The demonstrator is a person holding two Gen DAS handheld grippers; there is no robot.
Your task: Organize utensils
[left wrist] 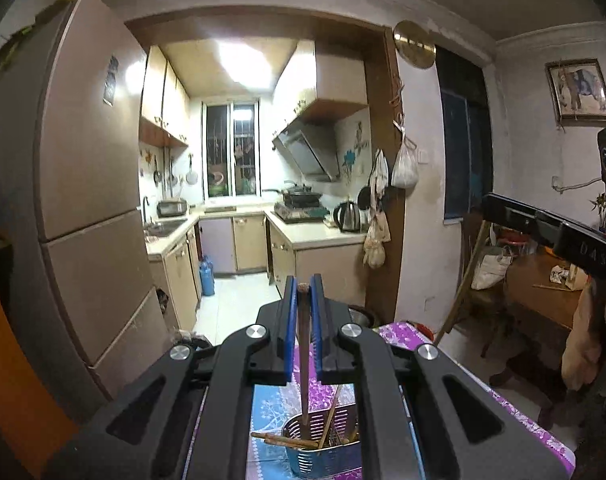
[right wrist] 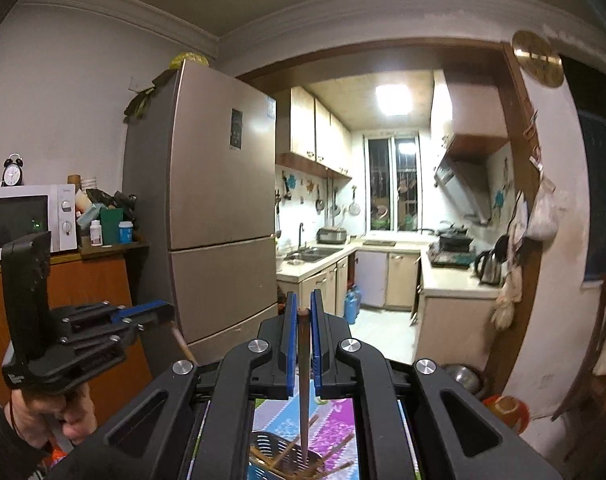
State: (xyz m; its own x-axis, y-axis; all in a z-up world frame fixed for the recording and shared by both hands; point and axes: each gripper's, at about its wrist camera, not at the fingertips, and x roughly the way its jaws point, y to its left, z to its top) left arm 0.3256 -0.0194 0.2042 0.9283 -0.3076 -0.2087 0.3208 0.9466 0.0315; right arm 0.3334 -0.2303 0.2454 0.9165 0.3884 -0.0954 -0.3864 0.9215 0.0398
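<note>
Left gripper (left wrist: 303,292) is clamped narrow on a dark chopstick (left wrist: 303,344), blue pads pinching its upper end while the tip hangs down into the perforated metal holder (left wrist: 323,444) directly beneath. Right gripper (right wrist: 301,312) mirrors it, pinched tight on a second chopstick (right wrist: 303,392) whose point dips toward the same holder (right wrist: 279,460), seen here at the bottom edge. So both sticks are poised tip-down over the mouth, a release away from going in, by my read. Inside and across the rim, several lighter chopsticks (left wrist: 287,438) already lean at angles, so a good share of the sorting looks done. What's left: let these two drop, then straighten the ones lying crosswise on the rim. The holder sits on a bench covered with a purple and blue patterned cloth (left wrist: 399,332). Beyond, the fridge (right wrist: 219,200) and the lit kitchen.
</note>
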